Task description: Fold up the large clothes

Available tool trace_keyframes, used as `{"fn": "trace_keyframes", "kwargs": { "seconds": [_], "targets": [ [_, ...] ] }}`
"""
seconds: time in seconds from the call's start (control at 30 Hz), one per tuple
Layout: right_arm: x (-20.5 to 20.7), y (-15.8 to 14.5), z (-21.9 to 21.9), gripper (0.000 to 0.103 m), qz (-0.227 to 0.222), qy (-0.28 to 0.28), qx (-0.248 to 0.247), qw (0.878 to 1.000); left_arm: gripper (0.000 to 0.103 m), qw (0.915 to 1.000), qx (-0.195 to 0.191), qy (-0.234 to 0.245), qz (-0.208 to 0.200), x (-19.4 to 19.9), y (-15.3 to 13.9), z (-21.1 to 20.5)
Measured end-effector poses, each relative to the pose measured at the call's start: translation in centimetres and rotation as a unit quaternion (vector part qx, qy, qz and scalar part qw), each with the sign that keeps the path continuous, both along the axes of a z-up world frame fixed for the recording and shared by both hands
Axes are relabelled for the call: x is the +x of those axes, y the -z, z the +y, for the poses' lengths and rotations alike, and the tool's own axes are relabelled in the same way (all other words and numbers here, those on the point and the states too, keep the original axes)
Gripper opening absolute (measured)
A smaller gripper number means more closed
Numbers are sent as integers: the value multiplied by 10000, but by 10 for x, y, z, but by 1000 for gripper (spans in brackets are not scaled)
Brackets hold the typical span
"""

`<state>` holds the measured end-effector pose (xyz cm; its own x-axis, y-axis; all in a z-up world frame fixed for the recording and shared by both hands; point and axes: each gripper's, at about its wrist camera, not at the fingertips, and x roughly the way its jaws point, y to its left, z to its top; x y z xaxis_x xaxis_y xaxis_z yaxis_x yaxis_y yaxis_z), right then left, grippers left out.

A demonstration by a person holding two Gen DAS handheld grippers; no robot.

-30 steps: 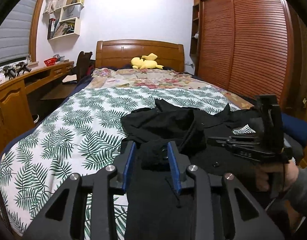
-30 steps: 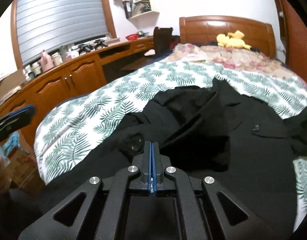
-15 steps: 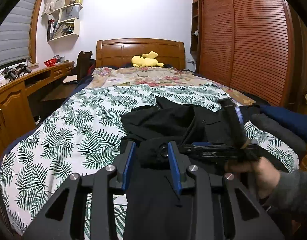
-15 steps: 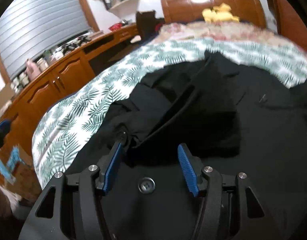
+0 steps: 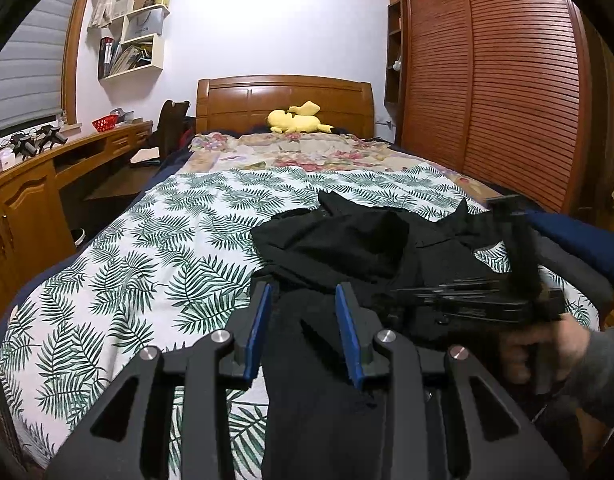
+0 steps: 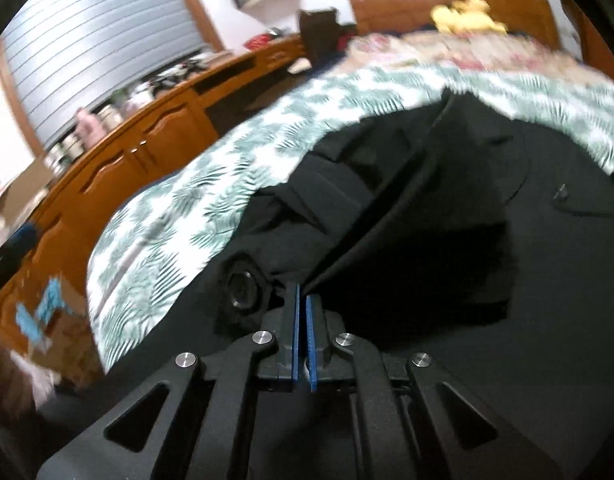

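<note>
A large black garment (image 5: 347,240) lies crumpled on the leaf-print bedspread (image 5: 147,264), with buttons showing. It fills the right wrist view (image 6: 447,220). My left gripper (image 5: 303,292) is open, its blue pads on either side of a strip of black cloth that runs between them. My right gripper (image 6: 302,300) is shut, its blue pads nearly touching and pinching the edge of a fold of the black garment beside a round button (image 6: 243,290). In the left wrist view the right gripper's body (image 5: 467,304) sits low over the garment, held by a hand.
A wooden headboard (image 5: 283,100) with a yellow plush toy (image 5: 295,120) stands at the far end. A wooden desk and cabinets (image 5: 23,200) line the left side, a slatted wardrobe (image 5: 487,92) the right. Dark folded items (image 5: 579,236) lie at the bed's right edge.
My right gripper was shut, opened wide half a second ago, and has closed again on a garment fold by the button. My left gripper stayed open and almost still.
</note>
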<state>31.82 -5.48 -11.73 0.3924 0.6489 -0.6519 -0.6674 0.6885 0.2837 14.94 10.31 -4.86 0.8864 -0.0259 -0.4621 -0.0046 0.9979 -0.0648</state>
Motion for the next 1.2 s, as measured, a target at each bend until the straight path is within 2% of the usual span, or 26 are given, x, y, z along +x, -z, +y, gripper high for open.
{"fn": "trace_keyframes", "kwargs": {
  "seconds": [0.23,0.37,0.5,0.6,0.8,0.87,0.93,0.97,1.0,1.2],
  "targets": [
    [-51,-35,-42,0,-324,-293,-222,9988,32,10000,0,60,-69,-4,-3,-2],
    [-72,-57,-64,0,-581,-269,-323,9974,32,9999,16,106,-59,-3,-3,-5],
    [-69,-63,-87,0,-909,112,-777,9928,32,9999,5,134,-51,-1,-3,-8],
    [-50,-55,-106,0,-921,507,-1029,9891,32,9999,21,165,-38,2,-3,-12],
    [-17,-42,-127,1,-1239,1317,-1699,9687,32,9997,138,192,-18,9,-1,-25],
    [-14,-40,-136,9,-1334,1471,-1713,9650,32,9995,158,275,20,12,1,-32],
    [-17,-39,-148,46,-1339,1560,-1591,9656,32,9993,163,350,28,14,2,-40],
    [-19,-37,-153,52,-1321,1620,-1545,9656,32,9992,169,371,27,16,2,-45],
    [-21,-35,-156,56,-1339,1664,-1569,9643,32,9991,177,389,23,17,3,-50],
    [-20,-8,-180,56,-914,1700,-1593,9682,32,9981,-11,576,216,32,13,-78]
  ]
}}
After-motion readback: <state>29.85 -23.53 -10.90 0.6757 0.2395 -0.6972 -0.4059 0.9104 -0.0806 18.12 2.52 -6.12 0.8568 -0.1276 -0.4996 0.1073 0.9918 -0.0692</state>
